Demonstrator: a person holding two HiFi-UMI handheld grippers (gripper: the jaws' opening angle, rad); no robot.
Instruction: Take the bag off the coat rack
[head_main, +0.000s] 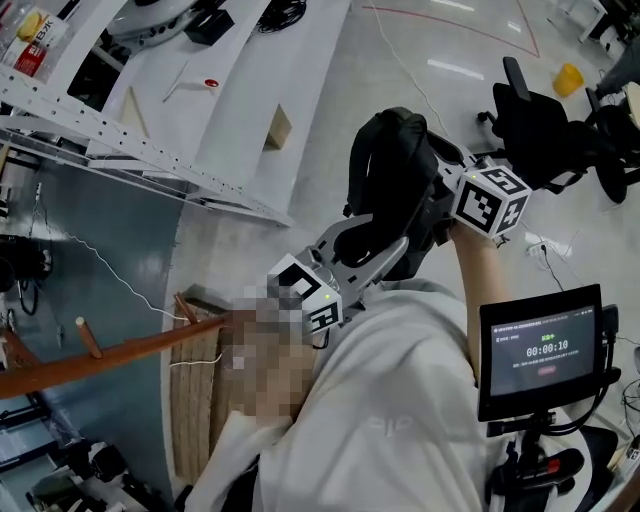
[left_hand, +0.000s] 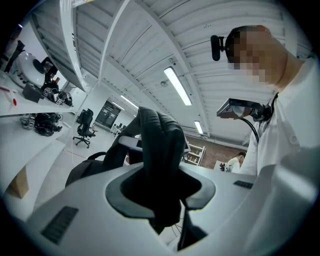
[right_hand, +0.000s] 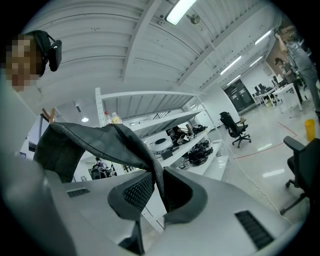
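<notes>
- The bag (head_main: 392, 165), black and padded, is held in the air in front of the person, above the pale floor (head_main: 400, 60). It is well apart from the coat rack (head_main: 120, 352), whose brown wooden arm and pegs lie at the lower left of the head view. No part of the bag is seen hooked on a peg.
- A thick padded strap (left_hand: 159, 145) of the bag is gripped by the left gripper (left_hand: 160, 192). Its jaws are set partly apart and pressed on that strap, which fills the gap between them.
- A thin fold of the bag's dark fabric (right_hand: 102, 142) is pinched by the right gripper (right_hand: 156, 192). Its jaws are drawn narrow, with only the fabric edge between the pads.
- The lifting-off step is judged to be done, or all but done, since the bag appears to be carried by the two grippers alone. What is left is judged to be carrying it away and setting it down.
- For the next move, both grips need to be held firm, the thin pinch on the right above all, since fabric can slip from narrow jaws under load.
- The two grippers need to be moved together, so that the bag is not twisted or stretched between them.
- A path is called for that is clear of the rack's pegs on the left and of the small screen (head_main: 540, 350) near the person on the right.
- Where the bag is to be set down cannot be told.
</notes>
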